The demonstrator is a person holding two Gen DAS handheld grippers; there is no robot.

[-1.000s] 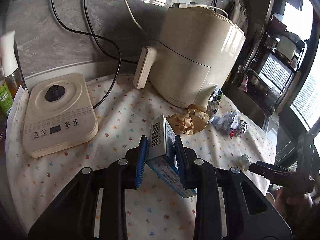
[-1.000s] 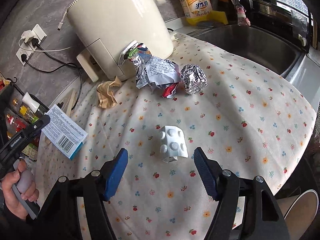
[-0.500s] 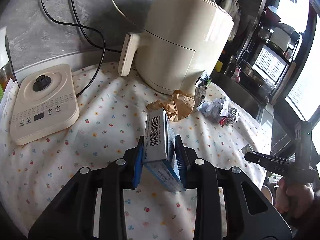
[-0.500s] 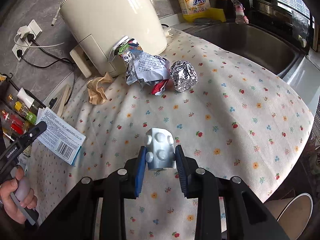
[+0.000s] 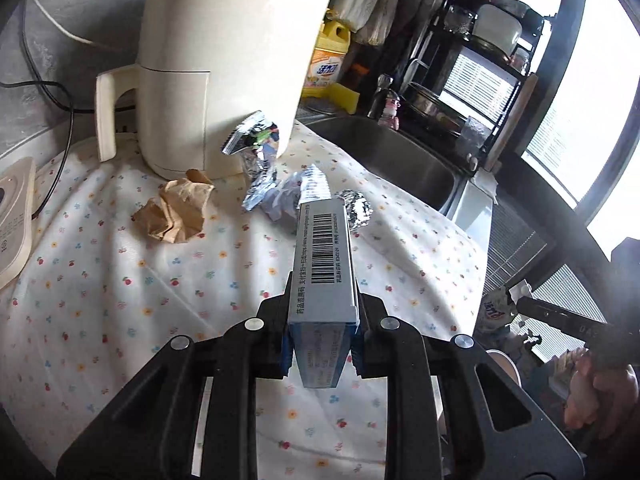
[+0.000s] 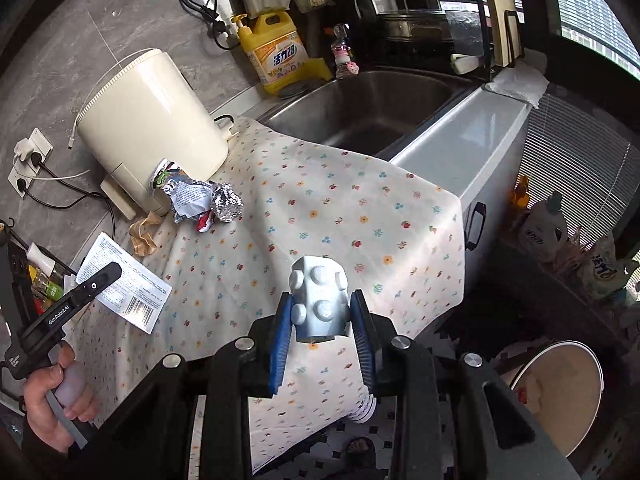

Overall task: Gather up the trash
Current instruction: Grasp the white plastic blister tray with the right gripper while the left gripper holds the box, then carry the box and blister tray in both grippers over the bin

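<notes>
The left tool (image 5: 322,336) holds the medicine box (image 5: 323,264), the right tool (image 6: 322,334) holds the blister pack (image 6: 318,300), both lifted clear, probably for the bin (image 6: 560,392) just right below.

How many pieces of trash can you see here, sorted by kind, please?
Foil: 2, wrapper and ball
Crumpled paper: 2, brown wad and leaflet
Box: 1
Blister pack: 1
Total: 6
</notes>
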